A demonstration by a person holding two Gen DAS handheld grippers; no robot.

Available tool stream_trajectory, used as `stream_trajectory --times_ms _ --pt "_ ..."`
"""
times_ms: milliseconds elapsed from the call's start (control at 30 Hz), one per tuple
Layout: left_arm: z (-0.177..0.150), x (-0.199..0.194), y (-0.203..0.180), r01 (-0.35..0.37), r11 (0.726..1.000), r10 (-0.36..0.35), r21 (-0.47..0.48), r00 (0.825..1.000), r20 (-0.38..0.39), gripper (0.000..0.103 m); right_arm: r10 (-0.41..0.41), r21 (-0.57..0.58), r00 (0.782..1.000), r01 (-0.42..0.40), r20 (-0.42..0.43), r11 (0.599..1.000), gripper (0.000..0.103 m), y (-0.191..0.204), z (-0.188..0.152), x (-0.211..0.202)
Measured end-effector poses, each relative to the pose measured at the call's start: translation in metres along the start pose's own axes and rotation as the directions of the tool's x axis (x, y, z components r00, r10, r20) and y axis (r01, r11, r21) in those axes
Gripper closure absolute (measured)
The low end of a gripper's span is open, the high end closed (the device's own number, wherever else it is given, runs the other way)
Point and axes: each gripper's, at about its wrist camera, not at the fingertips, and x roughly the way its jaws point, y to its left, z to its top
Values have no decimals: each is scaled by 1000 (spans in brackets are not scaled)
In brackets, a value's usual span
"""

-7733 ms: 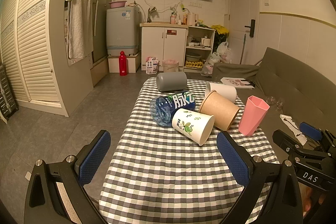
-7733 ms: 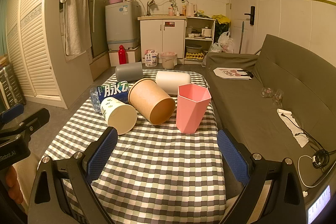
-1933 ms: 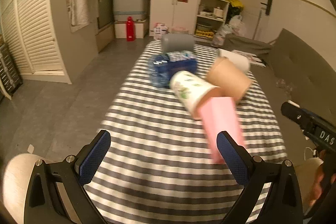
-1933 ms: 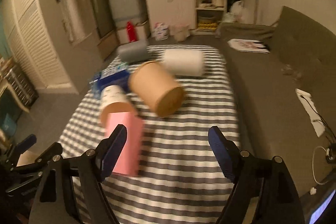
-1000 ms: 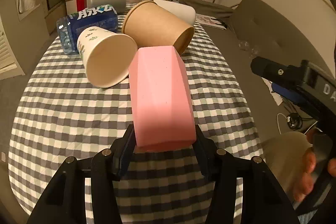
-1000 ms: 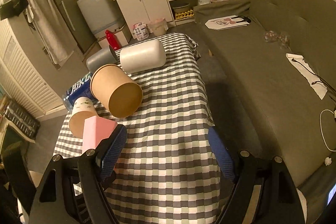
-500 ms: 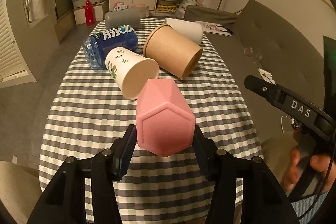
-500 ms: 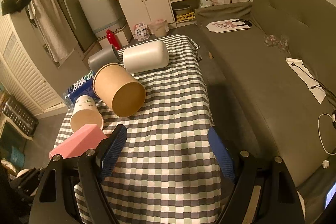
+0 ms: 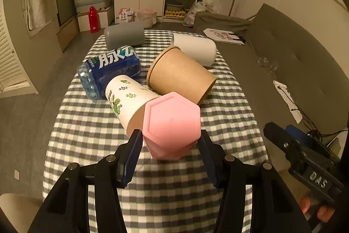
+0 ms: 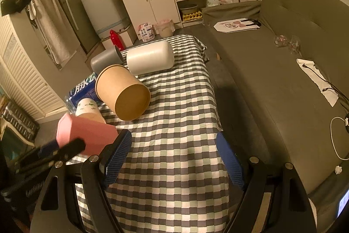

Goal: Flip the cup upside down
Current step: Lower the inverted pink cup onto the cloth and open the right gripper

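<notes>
Clamping the pink cup (image 9: 171, 123) by its sides, the left tongs (image 9: 171, 152) hold it above the near part of the checked desk (image 9: 91, 130), its flat hexagonal base turned toward the left wrist camera. From the right wrist view the cup (image 10: 87, 134) lies roughly on its side in the air, base pointing left. The right tongs (image 10: 173, 158) stand spread wide with nothing between their blue pads, over the desk's near edge. Behind the pink cup lie a leaf-printed paper cup (image 9: 126, 99), a brown paper cup (image 9: 181, 75), a blue bottle (image 9: 109, 69), a white cup (image 9: 194, 48) and a grey cup (image 9: 124, 36), all on their sides.
</notes>
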Motion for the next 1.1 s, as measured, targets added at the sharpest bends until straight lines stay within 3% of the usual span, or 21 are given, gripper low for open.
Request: stream_trajectory --times_ms 233,300,333,600,867,1100 --pt "4 4 -3 -3 999 2 34 1000 12 46 9 8 1000 -9 3 1000 23 -2 2 1" --pt "3 2 -2 -11 999 10 40 1000 22 26 9 4 1000 -9 5 1000 23 -2 3 2" --pt "2 -1 -1 -18 999 17 37 999 33 23 7 3 1000 -7 7 1000 23 -2 3 2" --pt "-1 -34 16 -24 1000 23 12 994 104 23 -6 -18 999 7 48 1000 23 4 1 -6" --pt "-8 -91 43 -68 998 69 -14 959 274 23 -5 -117 990 22 139 993 23 29 -7 -33" --pt "-35 -112 62 -113 993 118 -37 922 370 22 7 -171 976 30 216 985 23 60 -26 -69"
